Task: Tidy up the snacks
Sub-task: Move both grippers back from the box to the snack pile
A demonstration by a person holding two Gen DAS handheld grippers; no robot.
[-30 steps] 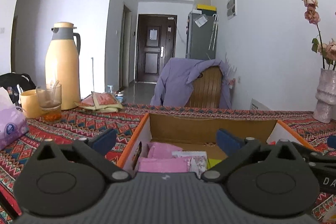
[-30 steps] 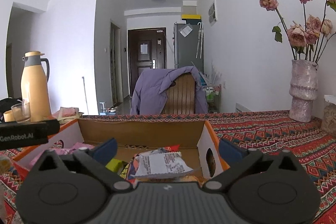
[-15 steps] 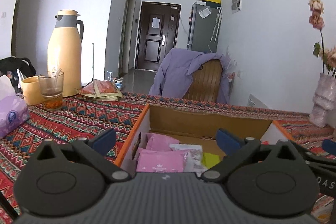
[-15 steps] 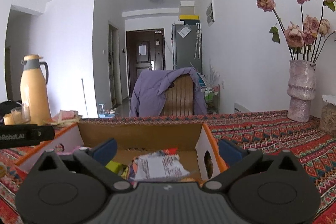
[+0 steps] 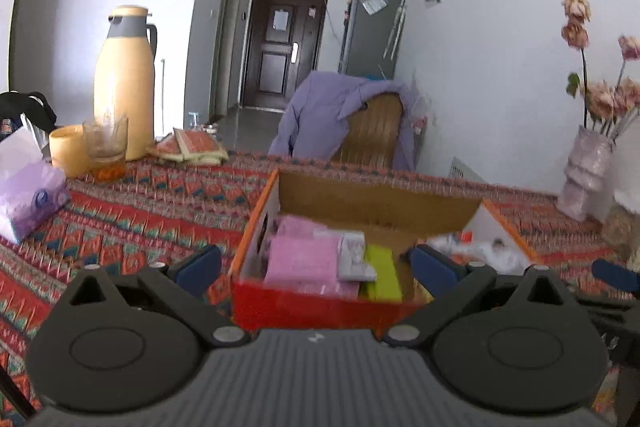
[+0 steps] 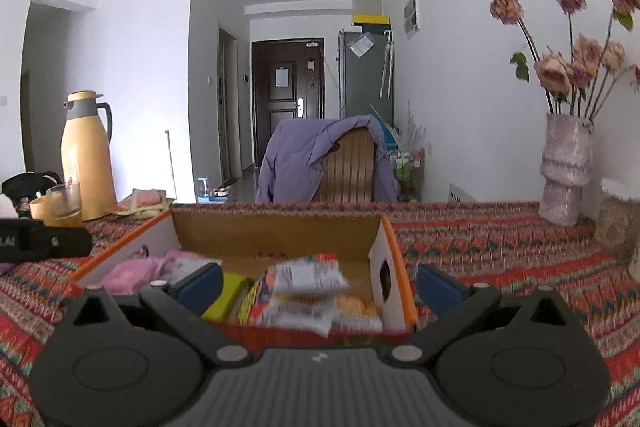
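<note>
Both grippers hung at the near edge of the cardboard box [image 5: 372, 195], which filled the lower centre of each wrist view and sat on the patterned tablecloth [image 5: 132, 211]; judging by that, the step in hand was the sorting of packets already inside the box, or a pause between placings, with nothing being carried. The left gripper [image 5: 316, 261] had its blue fingers spread wide, one at lower left and one at lower right of its frame, with nothing between them. The right gripper [image 6: 320, 283] was likewise wide apart and empty, its pads flanking the box's right end. In the left view the pink packets [image 5: 302, 261] lay at the left side of the box, a yellow-green packet [image 5: 384, 273] just beside them toward the middle. In the right view a white and red snack bag [image 6: 316, 297] lay at the right end, close against the white inner wall with its round hole; it was blurred, so its print could not be read. The next move probably called for one gripper to dip over the red front wall [image 5: 316, 309], narrow on a single packet's edge, and lift it clear without dragging its neighbours. The thin, crinkled wrappers looked likely to slip or fold under a loose pinch.
</note>
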